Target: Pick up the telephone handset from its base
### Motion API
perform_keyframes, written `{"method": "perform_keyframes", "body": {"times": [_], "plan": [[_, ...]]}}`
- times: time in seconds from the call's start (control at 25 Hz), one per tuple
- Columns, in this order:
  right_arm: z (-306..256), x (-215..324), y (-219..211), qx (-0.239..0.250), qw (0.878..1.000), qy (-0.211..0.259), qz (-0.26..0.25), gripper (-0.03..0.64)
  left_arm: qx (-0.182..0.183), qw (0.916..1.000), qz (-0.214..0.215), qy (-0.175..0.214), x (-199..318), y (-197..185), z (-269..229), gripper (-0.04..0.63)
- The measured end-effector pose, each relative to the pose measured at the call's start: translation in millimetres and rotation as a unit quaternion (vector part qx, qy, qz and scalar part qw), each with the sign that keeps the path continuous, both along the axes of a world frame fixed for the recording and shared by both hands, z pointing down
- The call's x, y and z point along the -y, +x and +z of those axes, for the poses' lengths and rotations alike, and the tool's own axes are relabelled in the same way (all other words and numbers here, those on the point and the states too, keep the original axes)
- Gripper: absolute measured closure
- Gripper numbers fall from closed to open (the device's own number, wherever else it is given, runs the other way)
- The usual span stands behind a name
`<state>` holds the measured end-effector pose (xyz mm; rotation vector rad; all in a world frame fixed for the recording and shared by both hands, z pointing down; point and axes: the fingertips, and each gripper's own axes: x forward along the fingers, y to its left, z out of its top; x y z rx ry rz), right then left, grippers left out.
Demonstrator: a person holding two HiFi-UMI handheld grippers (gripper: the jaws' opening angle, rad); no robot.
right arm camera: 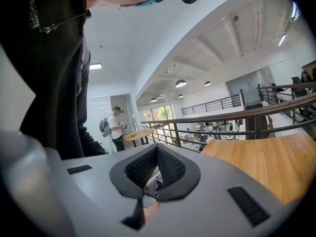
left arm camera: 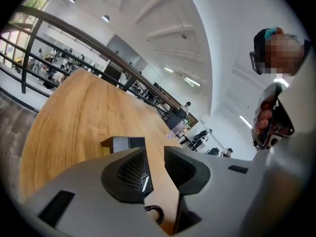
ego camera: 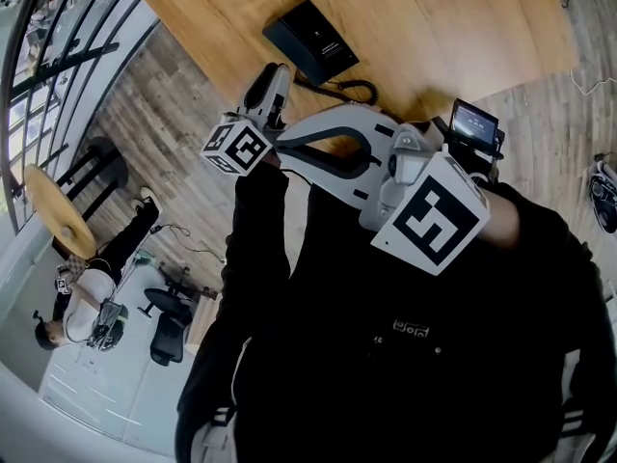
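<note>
Risk: L gripper [left arm camera: 154, 152], jaws part-open and empty, sits short of phone [ego camera: 310, 40] on table [ego camera: 463, 27] (its two parts not told apart), so too narrow a gap may shove it or snag cord [ego camera: 359, 92]; R gripper [right arm camera: 157, 149] pinched closed, empty.

The desk [ego camera: 463, 27] is smooth, pale wood, and the telephone base [ego camera: 310, 40] is matt black plastic. The left gripper [left arm camera: 155, 152] has a smooth grey plastic shell with black ribbed pads [left arm camera: 132, 172].
</note>
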<state>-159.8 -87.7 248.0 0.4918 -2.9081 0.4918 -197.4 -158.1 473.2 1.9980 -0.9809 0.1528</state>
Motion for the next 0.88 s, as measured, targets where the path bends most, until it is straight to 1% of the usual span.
{"method": "perform_keyframes", "body": {"times": [0.12, 0.28, 0.44, 0.52, 0.68, 0.88], "plan": [[3.9, 1.7, 2.5, -0.001, 1.000, -0.001, 0.003, 0.598, -0.005, 0.9999, 0.013, -0.009, 2.7, -1.7, 14.8, 0.471], [2.5, 4.7, 1.5, -0.003, 1.000, -0.003, 0.001, 0.598, -0.003, 0.9991, 0.026, -0.034, 5.1, -6.5, 34.1, 0.469], [4.5, 6.7, 1.5, -0.006, 1.000, -0.010, 0.002, 0.598, -0.014, 0.9977, 0.033, -0.058, 3.1, -8.5, 50.9, 0.469], [6.0, 9.2, 0.1, -0.004, 1.000, -0.012, 0.002, 0.598, -0.019, 0.9969, 0.034, -0.068, 2.6, -12.3, 58.9, 0.448], [10.5, 11.6, -0.7, -0.006, 1.000, -0.018, -0.003, 0.598, -0.030, 0.9958, 0.037, -0.078, 2.7, -14.3, 72.2, 0.413], [12.7, 14.2, -0.8, -0.008, 1.000, -0.020, -0.005, 0.598, -0.039, 0.9939, 0.051, -0.089, 1.6, -13.6, 82.5, 0.408]]}}
